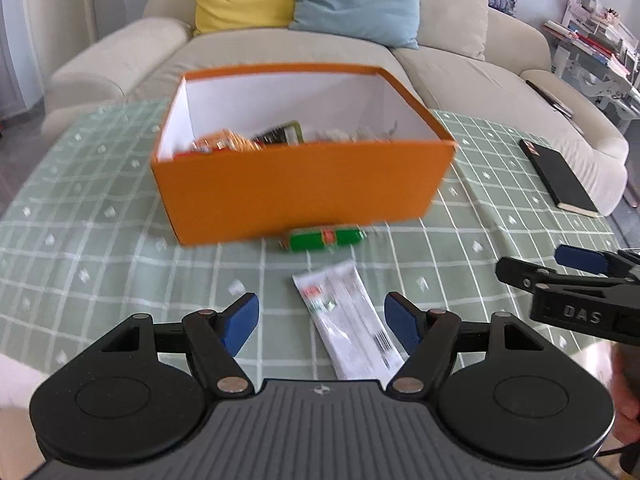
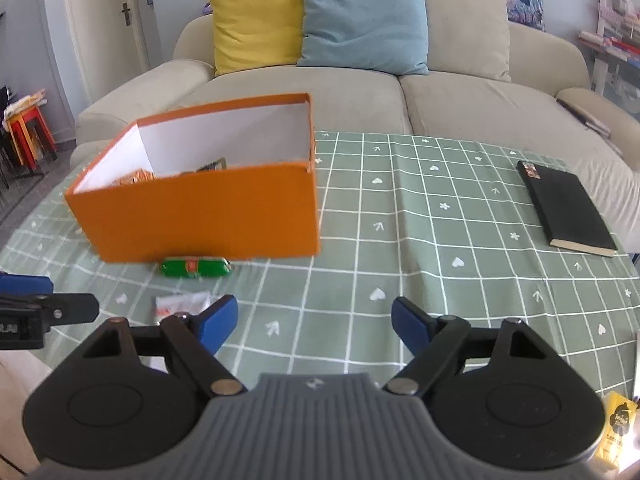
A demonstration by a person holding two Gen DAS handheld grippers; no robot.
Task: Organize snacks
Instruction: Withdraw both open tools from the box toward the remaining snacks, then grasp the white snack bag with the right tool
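lying loose: two snack packets (image 1: 347, 324) (image 1: 325, 239)

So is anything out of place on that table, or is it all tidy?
Two snacks still lie outside the orange box: a green packet right against its front wall and a white packet nearer, between the left tool's open fingers. A yellow packet sits at the table's near right edge.

My black left gripper with blue pads (image 1: 322, 322) and its right twin (image 2: 314, 324) both angled downward, jaws spread, gripping nothing.
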